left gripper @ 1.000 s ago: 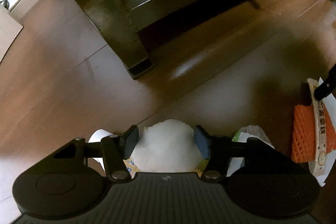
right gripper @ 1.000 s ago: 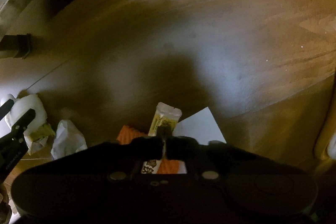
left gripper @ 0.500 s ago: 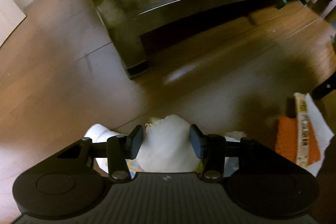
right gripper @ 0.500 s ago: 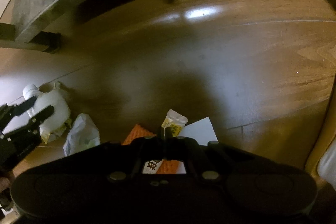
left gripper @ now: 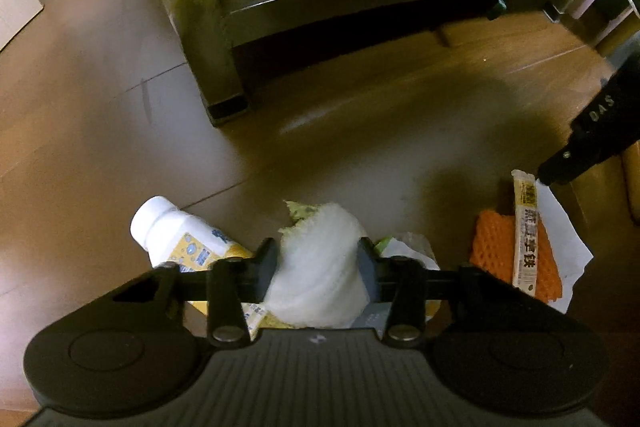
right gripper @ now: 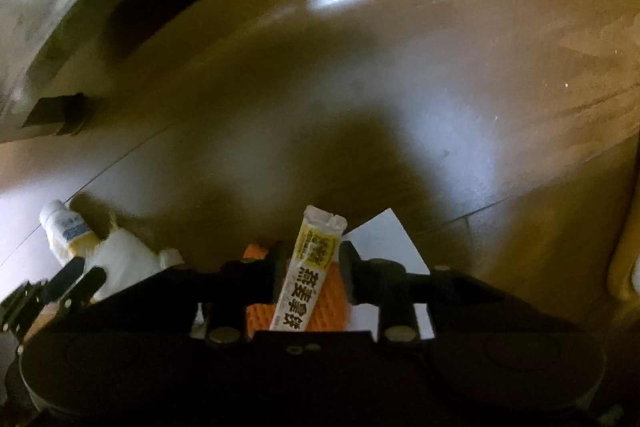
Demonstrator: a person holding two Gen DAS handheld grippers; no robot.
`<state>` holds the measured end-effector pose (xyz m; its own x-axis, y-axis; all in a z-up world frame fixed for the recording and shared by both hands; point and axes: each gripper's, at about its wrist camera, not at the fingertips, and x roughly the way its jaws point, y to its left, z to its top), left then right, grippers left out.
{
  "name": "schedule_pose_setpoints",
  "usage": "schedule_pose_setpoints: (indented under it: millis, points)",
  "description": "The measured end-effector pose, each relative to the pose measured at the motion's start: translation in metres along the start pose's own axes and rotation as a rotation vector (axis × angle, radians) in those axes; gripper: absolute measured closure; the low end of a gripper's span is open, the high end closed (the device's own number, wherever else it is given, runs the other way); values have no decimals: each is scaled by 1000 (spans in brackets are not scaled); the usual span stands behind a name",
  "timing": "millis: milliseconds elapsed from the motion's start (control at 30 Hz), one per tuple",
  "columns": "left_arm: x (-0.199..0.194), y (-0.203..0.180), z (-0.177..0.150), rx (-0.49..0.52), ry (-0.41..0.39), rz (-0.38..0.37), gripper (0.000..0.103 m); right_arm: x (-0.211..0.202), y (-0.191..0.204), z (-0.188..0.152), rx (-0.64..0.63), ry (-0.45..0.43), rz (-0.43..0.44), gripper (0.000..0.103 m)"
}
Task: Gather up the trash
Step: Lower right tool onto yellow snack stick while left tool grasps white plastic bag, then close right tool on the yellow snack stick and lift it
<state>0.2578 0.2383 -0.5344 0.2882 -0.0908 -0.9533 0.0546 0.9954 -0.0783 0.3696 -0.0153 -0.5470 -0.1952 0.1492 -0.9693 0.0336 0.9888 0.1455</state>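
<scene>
Your left gripper (left gripper: 318,261) pinches the white wad (left gripper: 316,267); your right gripper (right gripper: 312,269) is open around the wrapper (right gripper: 308,275) (ungripped). Bottle (left gripper: 180,239), orange netting (left gripper: 496,247) and paper (left gripper: 568,239) remain on the floor (left gripper: 360,131).

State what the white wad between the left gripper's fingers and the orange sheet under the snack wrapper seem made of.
White wad: probably soft foam netting, matte, with fine ridges. Orange sheet: likely foam mesh; a dimpled grid shows.

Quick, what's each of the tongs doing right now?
Left tongs: shut on the white foam wad.
Right tongs: open, with the yellow snack wrapper between the fingers.
</scene>
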Motion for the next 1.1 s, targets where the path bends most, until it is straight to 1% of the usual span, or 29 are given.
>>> schedule_pose_setpoints:
  millis: [33, 100, 167, 367, 400, 433, 467, 500, 533, 567, 633, 733, 800, 833, 967, 1100]
  points:
    - [1, 1, 0, -11, 13, -10, 77, 3, 1, 0, 8, 8, -8, 68]
    - [3, 3, -1, -28, 17, -16, 77, 10, 6, 1, 10, 24, -16, 67]
    - [4, 2, 0, -14, 17, -15, 77, 16, 12, 1, -3, 32, -27, 64]
    - [3, 4, -3, -20, 30, -40, 76, 29, 24, 3, -29, 51, -49, 64]
    - [3, 5, -3, -21, 34, -44, 70, 30, 26, 4, -37, 48, -46, 64]
    - [4, 6, -3, -24, 39, -50, 57, 30, 27, 4, -51, 45, -46, 66]
    - [3, 6, -3, -28, 39, -54, 47, 28, 29, 5, -63, 41, -46, 75]
    - [2, 7, -3, -32, 32, -55, 30, 28, 31, 6, -78, 38, -50, 84]
    - [1, 6, -4, -29, 21, -56, 24, 29, 31, 6, -96, 38, -61, 93]
    - [0, 5, -4, -12, 17, -62, 24, 29, 31, 6, -106, 40, -65, 95]
    - [3, -3, -5, 54, 28, -56, 24, 28, 32, 7, -113, 40, -58, 96]
    - [7, -20, -8, 229, 28, -24, 24, 27, 33, 4, -126, 36, -60, 96]
    - [14, -30, -10, 340, 43, 9, 24, 27, 33, 2, -127, 35, -61, 96]
    - [17, -32, -11, 371, 55, 10, 24, 27, 34, 2, -130, 36, -62, 96]
    - [29, -38, -12, 432, 88, 16, 24, 27, 33, 0, -133, 35, -60, 97]
    - [37, -40, -11, 439, 108, 28, 24, 26, 31, 0, -136, 33, -54, 98]
